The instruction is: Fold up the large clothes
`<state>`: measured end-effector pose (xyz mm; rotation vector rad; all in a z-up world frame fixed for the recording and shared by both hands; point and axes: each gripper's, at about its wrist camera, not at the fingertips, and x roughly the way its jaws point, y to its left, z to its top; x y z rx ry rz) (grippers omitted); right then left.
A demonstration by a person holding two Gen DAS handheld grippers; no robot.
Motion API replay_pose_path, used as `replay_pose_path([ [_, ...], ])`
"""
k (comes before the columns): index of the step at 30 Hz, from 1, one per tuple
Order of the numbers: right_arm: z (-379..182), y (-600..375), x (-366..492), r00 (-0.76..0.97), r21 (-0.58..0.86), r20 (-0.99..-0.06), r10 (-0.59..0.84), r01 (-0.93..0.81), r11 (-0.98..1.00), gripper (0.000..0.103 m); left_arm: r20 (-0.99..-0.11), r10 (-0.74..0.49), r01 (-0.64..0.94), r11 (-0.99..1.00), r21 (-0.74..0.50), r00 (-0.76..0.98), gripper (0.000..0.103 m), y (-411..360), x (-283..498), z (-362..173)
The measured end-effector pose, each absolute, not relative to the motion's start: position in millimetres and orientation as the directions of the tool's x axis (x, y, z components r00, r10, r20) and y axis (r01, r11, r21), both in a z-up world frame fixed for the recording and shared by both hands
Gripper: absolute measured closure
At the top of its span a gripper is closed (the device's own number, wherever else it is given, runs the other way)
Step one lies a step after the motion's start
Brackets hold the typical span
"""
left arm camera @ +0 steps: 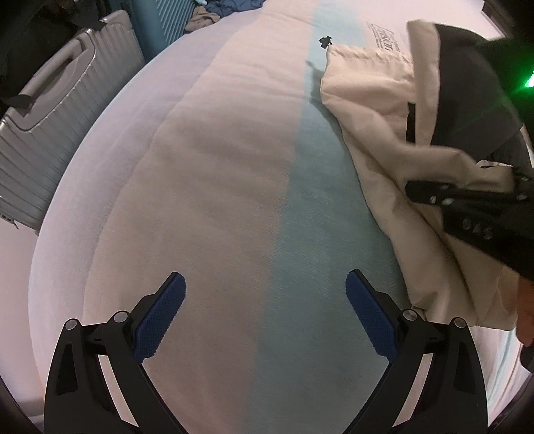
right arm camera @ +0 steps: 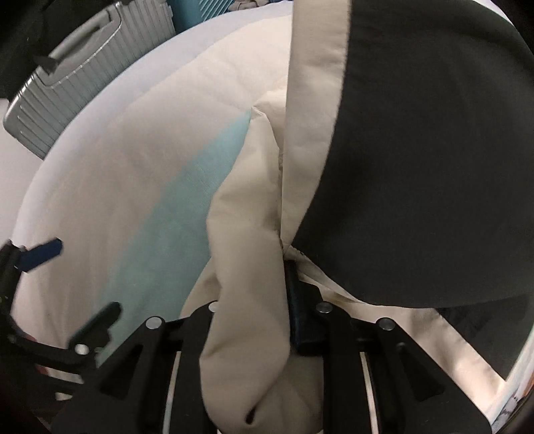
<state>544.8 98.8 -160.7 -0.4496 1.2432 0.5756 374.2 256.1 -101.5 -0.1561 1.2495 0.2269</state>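
- My right gripper (right arm camera: 253, 317): jaws clamped on a thick fold of the cream jacket (right arm camera: 247, 267), cloth bunched betw. the pads – pinched there, I reckon, so I can drag that edge over for a fold.
- My left gripper (left arm camera: 265, 310): jaws wide apart, nothing betw. them, hovering over bare mattress (left arm camera: 200, 167) – prob. free to catch another edge.
- Jacket lies on the right side of the mattress, part over the blue stripe (left arm camera: 300, 200); dark lining (right arm camera: 417, 167) turned up, so it's flipped open, not flat yet.
- Further out: grey suitcase (left arm camera: 43, 110) beside the bed, other clothes (left arm camera: 217, 10) heaped at the far end.
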Motion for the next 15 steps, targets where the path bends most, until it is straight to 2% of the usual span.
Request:
replay_pose_path([
  [10, -169, 101, 541, 0.217, -0.042, -0.967, 0.133, -0.651, 0.757, 0.074, -0.951, 0.078, -0.268, 0.963, -0.005, 0.298, 0.008, 267, 366, -91],
  [12, -157, 104, 536, 0.208, -0.025, -0.965, 0.16, -0.681, 0.732, 0.057, -0.95, 0.088, -0.27, 0.963, 0.004, 0.298, 0.008, 273, 370, -86],
  [15, -134, 102, 527, 0.237, -0.038, -0.954, 0.186, -0.707, 0.706, 0.043, -0.948, 0.088, -0.276, 0.961, 0.0, 0.306, 0.008, 284, 381, -78],
])
